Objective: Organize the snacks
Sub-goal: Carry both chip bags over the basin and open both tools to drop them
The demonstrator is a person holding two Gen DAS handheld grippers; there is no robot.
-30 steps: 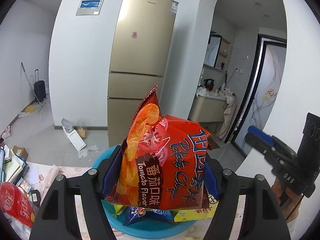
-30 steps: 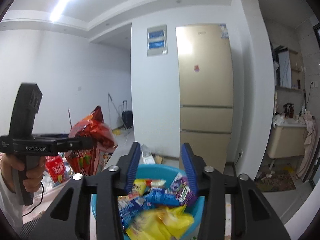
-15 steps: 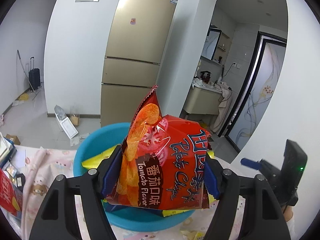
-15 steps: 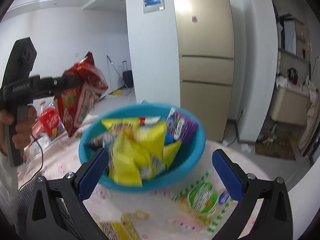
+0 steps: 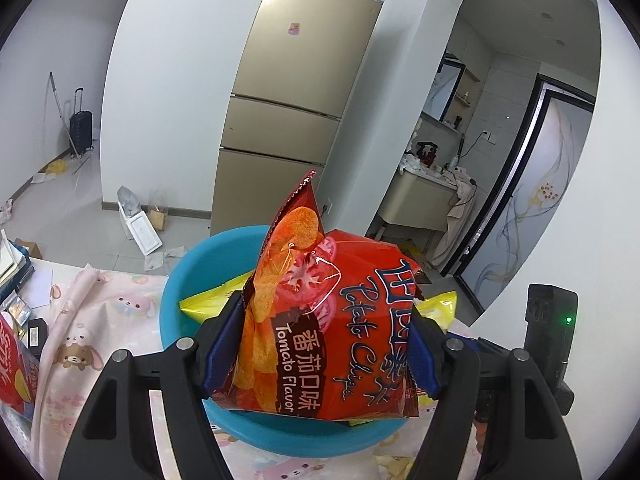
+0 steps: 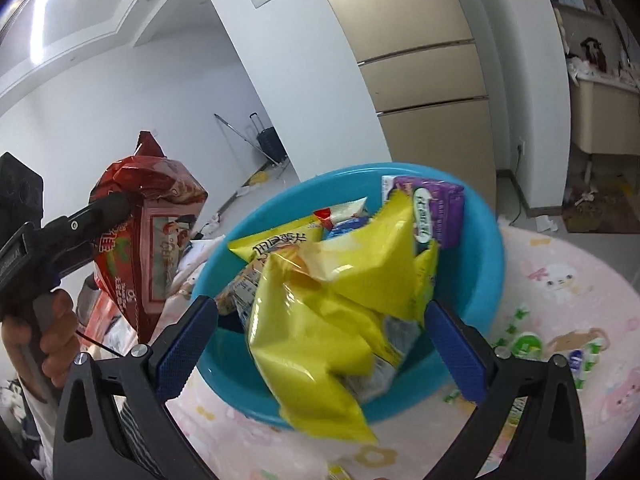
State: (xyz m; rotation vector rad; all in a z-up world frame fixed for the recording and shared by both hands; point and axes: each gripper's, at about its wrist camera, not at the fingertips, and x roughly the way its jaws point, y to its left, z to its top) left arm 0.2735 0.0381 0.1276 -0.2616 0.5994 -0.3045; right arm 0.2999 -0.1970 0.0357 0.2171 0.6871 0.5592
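My left gripper (image 5: pixel 318 356) is shut on a red tomato potato chips bag (image 5: pixel 320 320) and holds it above the near rim of a blue basin (image 5: pixel 188 280). In the right wrist view the same red bag (image 6: pixel 148 240) hangs left of the blue basin (image 6: pixel 480 248). The basin is heaped with snack packs: yellow chip bags (image 6: pixel 332 312), a purple pack (image 6: pixel 436 208). My right gripper (image 6: pixel 322 340) is open and empty. Its blue pads stand wide on either side of the front yellow bag, which overhangs the rim.
The basin stands on a table with a pink cartoon cloth (image 6: pixel 560 288). A green-and-white packet (image 6: pixel 528 344) lies on the cloth right of the basin. A red pack (image 5: pixel 12 364) and papers sit at the table's left. A gold fridge (image 5: pixel 296 100) stands behind.
My right gripper opened wide and let go of the yellow bag at the basin. My left gripper carried the red chips bag closer over the basin.
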